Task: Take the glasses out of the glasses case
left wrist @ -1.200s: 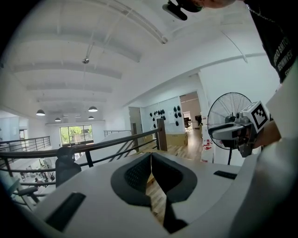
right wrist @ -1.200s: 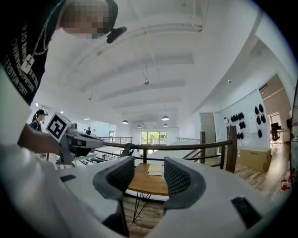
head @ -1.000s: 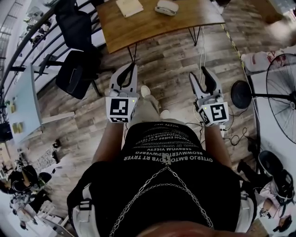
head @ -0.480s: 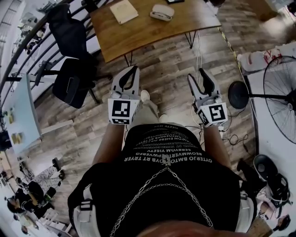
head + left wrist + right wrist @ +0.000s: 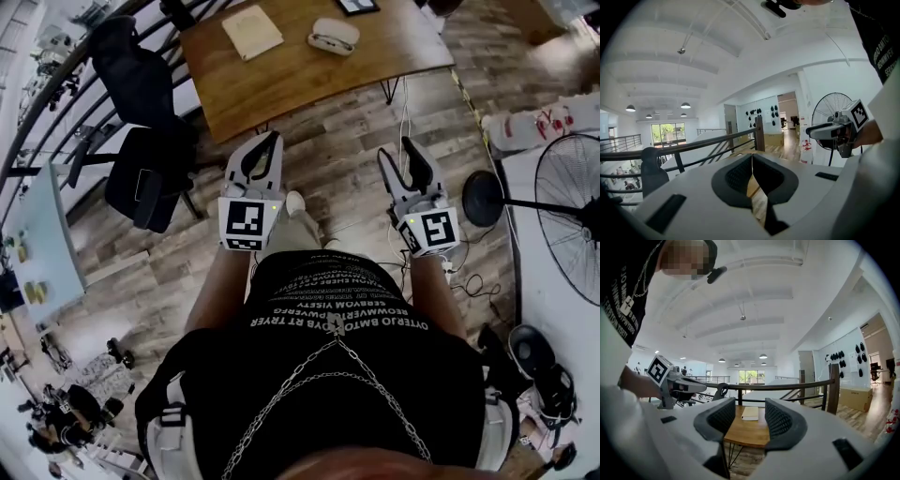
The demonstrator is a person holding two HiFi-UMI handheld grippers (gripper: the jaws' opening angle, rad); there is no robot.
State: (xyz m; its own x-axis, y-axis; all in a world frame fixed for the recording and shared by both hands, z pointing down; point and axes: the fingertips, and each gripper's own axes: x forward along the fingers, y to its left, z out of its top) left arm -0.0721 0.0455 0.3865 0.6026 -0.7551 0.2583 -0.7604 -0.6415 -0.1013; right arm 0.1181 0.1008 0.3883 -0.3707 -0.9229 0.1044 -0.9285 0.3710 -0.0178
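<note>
A pale oval glasses case (image 5: 333, 36) lies on the wooden table (image 5: 281, 75) far ahead; the glasses themselves do not show. Both grippers are held at waist height over the floor, well short of the table. My left gripper (image 5: 272, 141) has its jaws together at the tips, and in the left gripper view my left gripper (image 5: 751, 157) holds nothing. My right gripper (image 5: 397, 150) stands open and empty. In the right gripper view my right gripper (image 5: 750, 404) points at the table (image 5: 745, 434), with a tan notebook (image 5: 750, 413) seen between its jaws.
The tan notebook (image 5: 251, 31) and a dark framed object (image 5: 356, 6) also lie on the table. Black office chairs (image 5: 141, 178) stand to the left by a railing. A floor fan (image 5: 567, 211) with a round base (image 5: 483, 197) and cables stands to the right.
The table and the glasses case have come lower and further into the head view, so I am nearer to them. Both grippers keep their pose and state.
</note>
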